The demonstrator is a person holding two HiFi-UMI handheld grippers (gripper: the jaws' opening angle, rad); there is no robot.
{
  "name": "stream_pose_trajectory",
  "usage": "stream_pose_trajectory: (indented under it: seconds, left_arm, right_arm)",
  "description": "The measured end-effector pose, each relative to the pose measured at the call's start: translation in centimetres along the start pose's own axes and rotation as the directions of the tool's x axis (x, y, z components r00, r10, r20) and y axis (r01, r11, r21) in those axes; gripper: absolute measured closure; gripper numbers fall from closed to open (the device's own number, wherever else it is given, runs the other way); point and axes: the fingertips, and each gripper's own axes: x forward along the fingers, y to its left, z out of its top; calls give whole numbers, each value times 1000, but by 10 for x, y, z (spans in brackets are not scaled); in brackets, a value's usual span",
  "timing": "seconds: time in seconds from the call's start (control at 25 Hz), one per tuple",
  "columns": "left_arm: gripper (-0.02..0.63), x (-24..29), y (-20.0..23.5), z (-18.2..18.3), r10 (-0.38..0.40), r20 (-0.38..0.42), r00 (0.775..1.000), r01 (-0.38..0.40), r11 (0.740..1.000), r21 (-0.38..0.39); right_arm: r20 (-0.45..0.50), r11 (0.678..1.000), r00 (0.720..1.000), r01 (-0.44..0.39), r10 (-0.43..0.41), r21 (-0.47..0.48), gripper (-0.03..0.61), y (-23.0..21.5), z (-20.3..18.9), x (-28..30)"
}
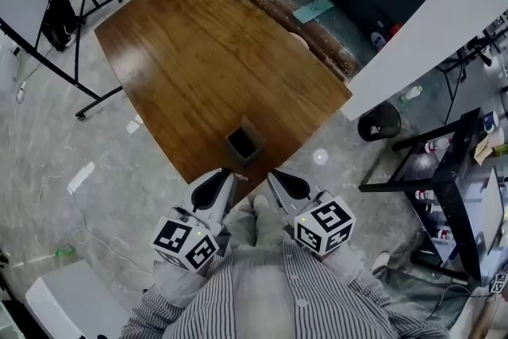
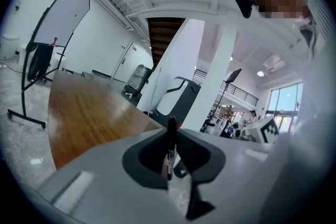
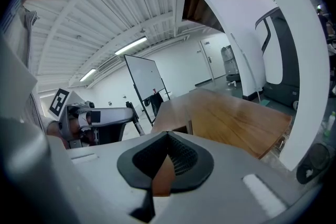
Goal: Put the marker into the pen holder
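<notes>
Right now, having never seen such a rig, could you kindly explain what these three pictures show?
There is no robot here: a person holds a two-jaw gripper in each hand. The head view looks down from a camera on the person's head and shows the left gripper, the right gripper and a wooden table bearing a square pen holder. The other two views come from cameras riding on each gripper, looking along its jaws. The left gripper is shut on a black marker, held upright. The right gripper's jaws are together with nothing between them.
</notes>
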Motion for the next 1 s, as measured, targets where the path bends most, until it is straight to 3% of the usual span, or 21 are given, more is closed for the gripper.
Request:
stream_pose_trajectory:
  seconds: [0.48, 0.76, 1.0]
  left_arm:
    - [566, 22, 33, 25, 47, 42, 998, -47, 999, -13]
    - [566, 47, 49, 14, 64, 14, 998, -64, 998, -18]
    - [566, 66, 60, -17, 81, -47, 996, -83, 996, -37]
  right_arm:
    - [-22, 1000, 1000, -13, 13, 26, 578, -12, -5, 18]
    - [-60, 996, 998, 3, 3, 94, 578, -29, -26, 21]
    - [-95, 987, 995, 1, 14, 163, 578, -34, -47, 27]
